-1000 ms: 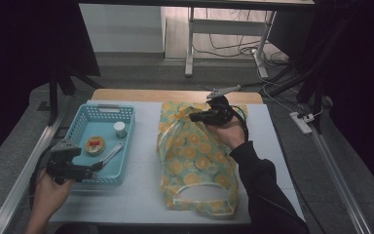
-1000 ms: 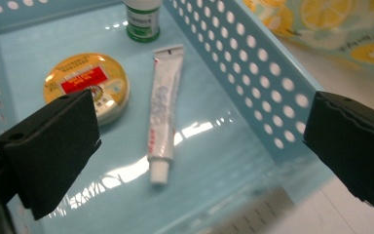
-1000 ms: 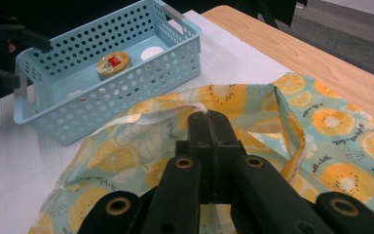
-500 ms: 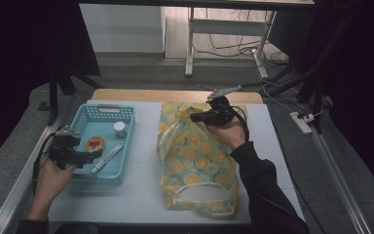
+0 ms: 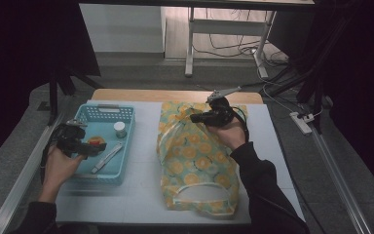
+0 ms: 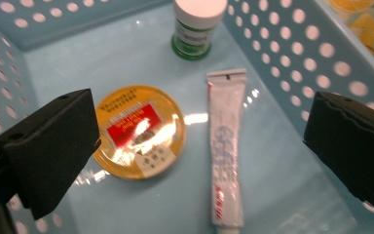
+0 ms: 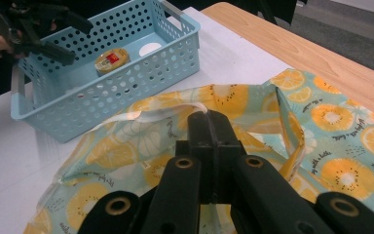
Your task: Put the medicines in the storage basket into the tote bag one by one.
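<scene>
Round yellow tin [image 6: 139, 131] lying flat, lid up, in blue basket [image 5: 126, 165], left gripper [image 6: 199, 146] over it with jaws released, white tube [image 6: 226, 146] at its 3 o'clock running 12-to-6, green jar [image 6: 198, 27] at 1 o'clock, right gripper [image 7: 209, 124] clenched on fruit-print bag [image 5: 199, 156] rim, on counter [image 5: 141, 195].

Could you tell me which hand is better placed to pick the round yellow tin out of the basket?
The left: its open left gripper hovers over the yellow tin in the blue basket, while the right gripper is shut on the fruit-print bag.
</scene>
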